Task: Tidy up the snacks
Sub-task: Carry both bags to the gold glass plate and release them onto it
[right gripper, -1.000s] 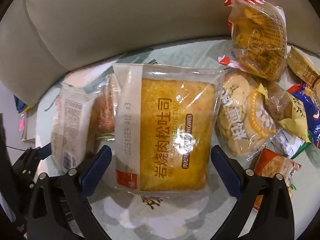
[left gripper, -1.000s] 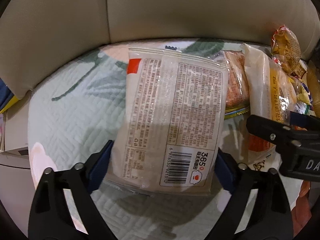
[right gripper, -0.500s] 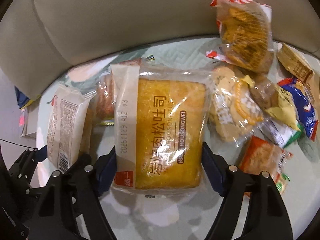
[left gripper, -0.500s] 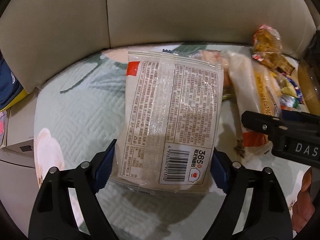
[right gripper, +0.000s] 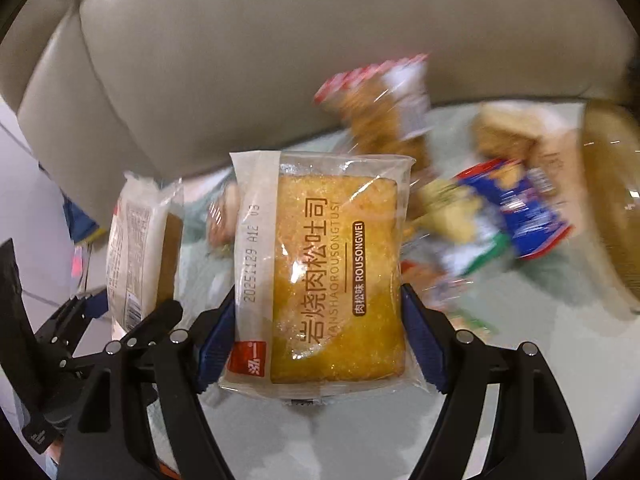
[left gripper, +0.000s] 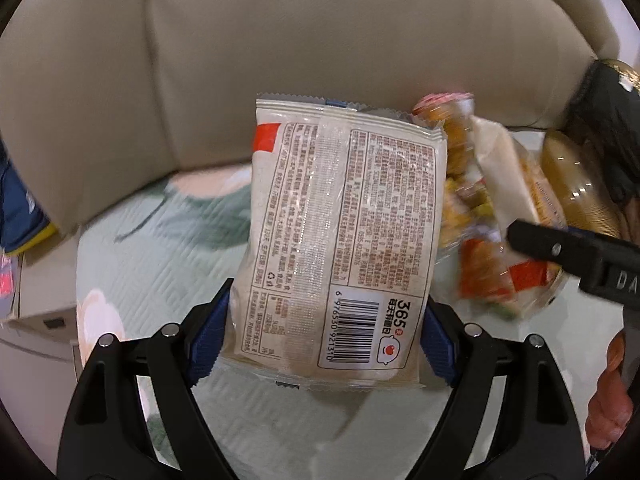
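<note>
Sofa backrest [left gripper: 280, 40], beige, fills the top of both views from 9 to 3 o'clock. Below it we see a pale green quilted cover [left gripper: 140, 272] with a leaf print. Loose snack pile [right gripper: 492, 216] sits on the cover at 2 to 3 o'clock in the right wrist view, too blurred to sort. We have the white bread packet [left gripper: 344, 240] back side up, barcode at 5 o'clock, clamped between the blue pads of the left gripper [left gripper: 324, 340] and held clear of the cover. We have the meat floss toast packet [right gripper: 324, 276] pinched the same way in the right gripper [right gripper: 320, 336], pads pressing both side edges. From the right wrist, the white packet shows at 9 o'clock.
</note>
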The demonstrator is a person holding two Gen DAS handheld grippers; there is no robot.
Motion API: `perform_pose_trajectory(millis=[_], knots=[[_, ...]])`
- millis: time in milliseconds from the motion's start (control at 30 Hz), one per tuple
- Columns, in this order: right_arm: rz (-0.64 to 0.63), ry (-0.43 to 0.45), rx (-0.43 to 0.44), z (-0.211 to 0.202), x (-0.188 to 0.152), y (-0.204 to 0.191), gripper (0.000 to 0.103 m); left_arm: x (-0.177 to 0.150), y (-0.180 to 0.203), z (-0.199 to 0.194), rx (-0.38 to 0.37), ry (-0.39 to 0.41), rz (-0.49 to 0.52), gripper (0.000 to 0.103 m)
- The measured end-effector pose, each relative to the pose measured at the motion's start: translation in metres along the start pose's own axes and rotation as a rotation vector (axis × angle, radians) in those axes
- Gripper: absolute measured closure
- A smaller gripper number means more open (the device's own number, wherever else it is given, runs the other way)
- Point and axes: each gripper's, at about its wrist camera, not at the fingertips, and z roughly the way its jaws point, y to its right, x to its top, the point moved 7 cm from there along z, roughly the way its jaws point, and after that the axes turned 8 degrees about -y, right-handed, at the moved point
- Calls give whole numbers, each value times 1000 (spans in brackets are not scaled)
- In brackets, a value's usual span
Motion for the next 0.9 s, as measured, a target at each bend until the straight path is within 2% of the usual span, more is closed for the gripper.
perform_pose_trajectory(millis=[133,233,433,533,633,700,733,767,800,833,900], knots=[[98,95,-40,-39,11,57,28,27,58,-17,-29,47,92,21],[191,130,-59,-63,12,108,28,46,109,-23,-76,64,160,21],[388,192,-149,-103,14,213,28,71,211,-12,-152,42,286,21],[450,213,-165,-117,14,253,28,83,260,-1,-157,33,351,20],[489,232,-198,-125,13,281,28,102,300,10,-177,8,369,20],[546,255,-217,-130,10,307,27,115,321,14,-205,6,359,12],[579,264,-214,-131,10,322,25,123,330,15,-223,12,336,4],[592,276,-213,-132,6,332,23,126,334,15,-248,16,313,4],[601,279,-207,-131,6,344,13,127,336,16,-270,6,299,4],[609,260,-216,-127,5,353,10,122,335,18,-283,-12,288,4],[630,236,-236,-117,-2,375,10,109,319,20,-259,-16,297,4]])
